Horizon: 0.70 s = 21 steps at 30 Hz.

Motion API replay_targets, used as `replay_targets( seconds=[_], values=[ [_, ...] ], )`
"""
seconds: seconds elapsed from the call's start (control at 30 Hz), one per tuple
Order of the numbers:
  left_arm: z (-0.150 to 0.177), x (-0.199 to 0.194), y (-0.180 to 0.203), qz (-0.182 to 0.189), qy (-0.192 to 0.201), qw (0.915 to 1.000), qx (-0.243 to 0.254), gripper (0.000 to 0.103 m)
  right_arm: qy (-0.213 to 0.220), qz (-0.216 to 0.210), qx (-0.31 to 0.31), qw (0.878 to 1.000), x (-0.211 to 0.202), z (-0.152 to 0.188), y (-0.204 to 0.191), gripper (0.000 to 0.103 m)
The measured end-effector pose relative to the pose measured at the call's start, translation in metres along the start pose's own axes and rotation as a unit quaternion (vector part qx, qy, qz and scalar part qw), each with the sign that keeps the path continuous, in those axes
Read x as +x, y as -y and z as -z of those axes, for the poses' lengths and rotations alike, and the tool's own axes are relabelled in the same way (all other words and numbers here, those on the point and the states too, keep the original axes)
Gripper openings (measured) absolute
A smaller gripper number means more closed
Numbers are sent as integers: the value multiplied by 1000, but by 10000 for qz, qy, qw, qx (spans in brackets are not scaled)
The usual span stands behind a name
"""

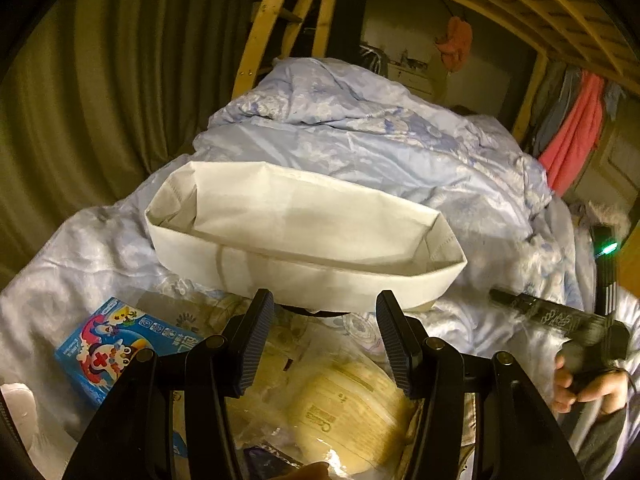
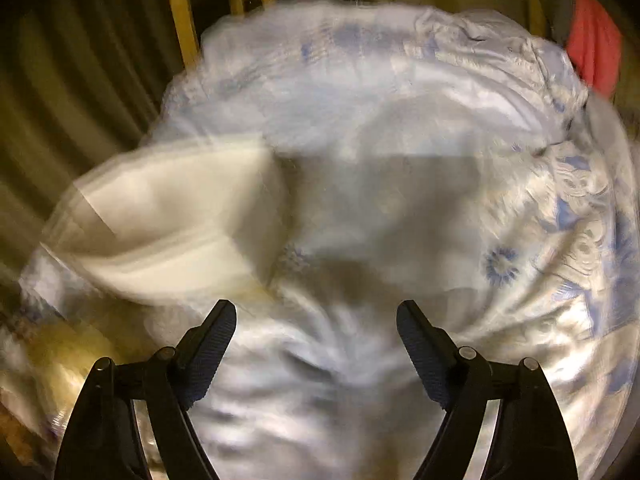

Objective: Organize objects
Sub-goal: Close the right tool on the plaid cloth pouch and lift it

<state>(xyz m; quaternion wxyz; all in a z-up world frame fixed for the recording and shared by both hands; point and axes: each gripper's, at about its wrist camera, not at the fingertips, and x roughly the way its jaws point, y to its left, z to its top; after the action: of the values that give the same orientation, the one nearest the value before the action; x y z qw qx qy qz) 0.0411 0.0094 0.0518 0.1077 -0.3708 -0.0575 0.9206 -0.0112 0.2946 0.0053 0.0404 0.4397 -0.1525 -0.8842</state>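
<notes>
A white fabric bin (image 1: pixel 304 232) stands open and looks empty on the pale blue quilt (image 1: pixel 360 140), just beyond my left gripper (image 1: pixel 325 312). The left jaws stand half apart, shut on a clear plastic bag of beige round pads (image 1: pixel 352 408) that fills the gap between the pads. A blue cartoon-printed box (image 1: pixel 120 340) lies on the quilt to the left. In the blurred right wrist view my right gripper (image 2: pixel 316 316) hangs open over the quilt (image 2: pixel 400 200), nothing between its fingers, with the bin (image 2: pixel 160 216) to its left.
The right tool's black body (image 1: pixel 560 314) and the hand (image 1: pixel 580 388) holding it show at the right edge. An olive curtain (image 1: pixel 100 100) hangs left of the bed. A wooden bunk frame (image 1: pixel 264 40) and a hanging red cloth (image 1: pixel 576 128) stand behind.
</notes>
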Motion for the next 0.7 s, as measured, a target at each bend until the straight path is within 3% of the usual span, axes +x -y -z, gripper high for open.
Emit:
replay_targets(
  seconds=[0.1,0.17,0.2,0.23,0.3,0.47,0.57,0.7],
  values=[
    [-1,1,-7,-24,-20,9999,-118,53,-171,-1156,733,9904,-12,-18,-9,82],
    [-1,3,-10,-65,-63,9999,-147,53,-832,-1720,1072,9757,-1,-26,-17,82],
    [-1,3,-11,-83,-77,9998,-165,53,-1214,-1791,1227,9686,5,-25,-21,82],
    [-1,4,-12,-101,-93,9997,-183,53,-1671,-1726,1412,9604,14,-22,-24,82],
    [0,5,-13,-125,-128,9997,-190,53,-2062,-1515,1420,9562,22,-17,-31,82],
    [2,6,-5,-264,-158,9995,-13,53,-2491,-1391,1421,9478,32,-3,-48,82],
    [2,8,0,-426,-202,9988,128,53,-2656,-1181,1124,9502,35,4,-63,82],
    [5,12,4,-674,-269,9968,322,53,-2725,-806,594,9569,27,24,-70,58]
  ],
)
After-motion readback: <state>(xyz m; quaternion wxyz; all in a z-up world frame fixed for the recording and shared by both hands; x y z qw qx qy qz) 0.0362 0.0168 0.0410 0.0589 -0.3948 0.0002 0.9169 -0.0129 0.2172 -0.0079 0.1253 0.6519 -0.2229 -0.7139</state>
